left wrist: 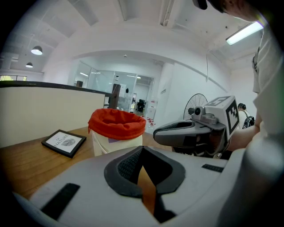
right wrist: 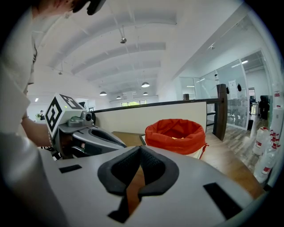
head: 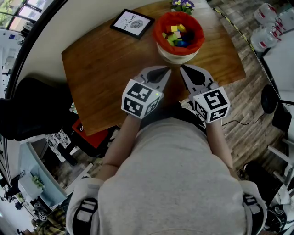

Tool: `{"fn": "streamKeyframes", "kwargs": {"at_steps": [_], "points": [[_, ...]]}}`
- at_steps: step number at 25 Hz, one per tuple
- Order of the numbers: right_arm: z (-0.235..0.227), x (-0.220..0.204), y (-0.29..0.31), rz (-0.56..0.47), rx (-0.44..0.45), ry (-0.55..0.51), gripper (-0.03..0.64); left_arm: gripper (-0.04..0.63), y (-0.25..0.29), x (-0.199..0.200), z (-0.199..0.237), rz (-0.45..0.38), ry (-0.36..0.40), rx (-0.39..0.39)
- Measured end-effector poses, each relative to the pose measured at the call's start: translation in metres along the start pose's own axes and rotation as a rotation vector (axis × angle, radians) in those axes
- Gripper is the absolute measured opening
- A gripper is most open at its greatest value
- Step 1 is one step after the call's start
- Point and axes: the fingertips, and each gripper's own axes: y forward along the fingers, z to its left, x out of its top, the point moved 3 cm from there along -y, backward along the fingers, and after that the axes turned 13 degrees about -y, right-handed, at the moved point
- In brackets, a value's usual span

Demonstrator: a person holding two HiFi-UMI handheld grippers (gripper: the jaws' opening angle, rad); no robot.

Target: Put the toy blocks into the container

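A cream container with a red cloth liner [head: 178,33] stands at the far side of the wooden table [head: 101,78]; several coloured toy blocks [head: 177,35] lie inside it. My left gripper [head: 168,70] and right gripper [head: 181,69] rest side by side just in front of the container, both shut with nothing between the jaws. The left gripper view shows the container [left wrist: 116,129] ahead and the right gripper [left wrist: 156,132] beside it. In the right gripper view the container [right wrist: 175,135] sits ahead, with the left gripper [right wrist: 124,144] to the left.
A black framed picture [head: 132,23] lies on the table left of the container. A small flower pot [head: 182,5] stands behind it. White bottles [head: 271,25] are on the floor at the right, and a dark chair [head: 32,108] is at the left.
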Motion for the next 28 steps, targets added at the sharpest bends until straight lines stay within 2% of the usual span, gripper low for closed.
{"fn": "streamKeyframes", "kwargs": {"at_steps": [28], "points": [[-0.004, -0.005, -0.013, 0.024, -0.025, 0.001, 0.011, 0.012, 0.007, 0.0, -0.009, 0.019, 0.001, -0.026]]}}
